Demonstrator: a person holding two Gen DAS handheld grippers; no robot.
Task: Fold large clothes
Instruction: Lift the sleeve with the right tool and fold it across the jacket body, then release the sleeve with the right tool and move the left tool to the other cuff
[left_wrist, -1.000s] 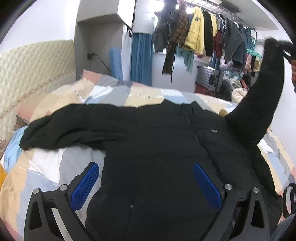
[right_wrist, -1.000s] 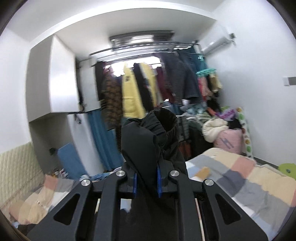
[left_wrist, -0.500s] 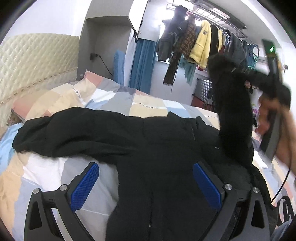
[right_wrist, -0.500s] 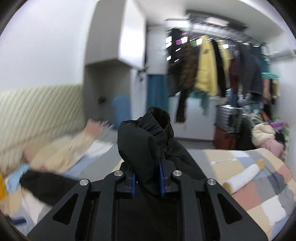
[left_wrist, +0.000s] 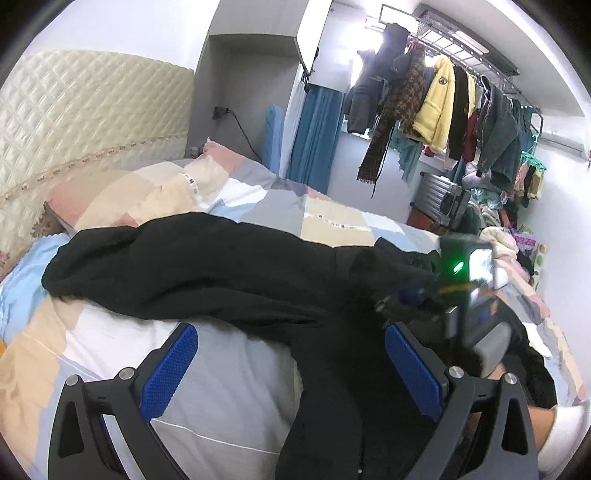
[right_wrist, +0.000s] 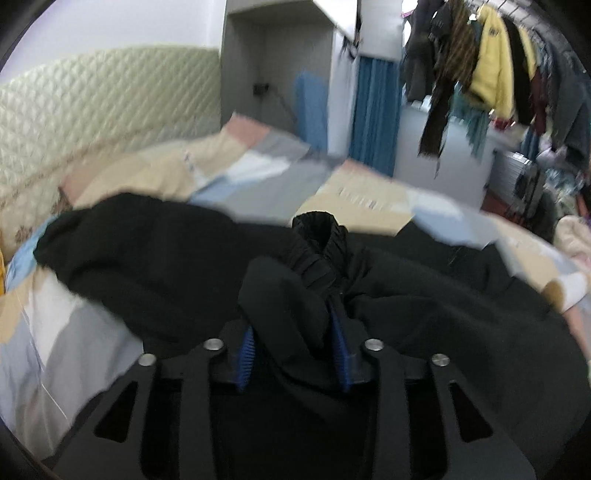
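A large black jacket (left_wrist: 229, 273) lies spread on the patchwork bed cover (left_wrist: 229, 376), its left sleeve stretched toward the headboard. My left gripper (left_wrist: 291, 373) is open and empty, held low over the jacket's lower body. My right gripper (right_wrist: 293, 347) is shut on the jacket's right sleeve, with the ribbed cuff (right_wrist: 319, 236) sticking out past the pads, low over the jacket's chest. In the left wrist view the right gripper (left_wrist: 413, 295) shows at the right, above the jacket with the sleeve folded inward.
A quilted cream headboard (left_wrist: 85, 122) stands at the left. A rack of hanging clothes (left_wrist: 443, 99) and a cluttered pile (left_wrist: 495, 229) stand beyond the bed's far right. A foot in a white sock (left_wrist: 565, 435) is at the lower right.
My right gripper has swung the held sleeve from high in the air down and leftward across the jacket's body. My left gripper stays open and has shifted slightly left.
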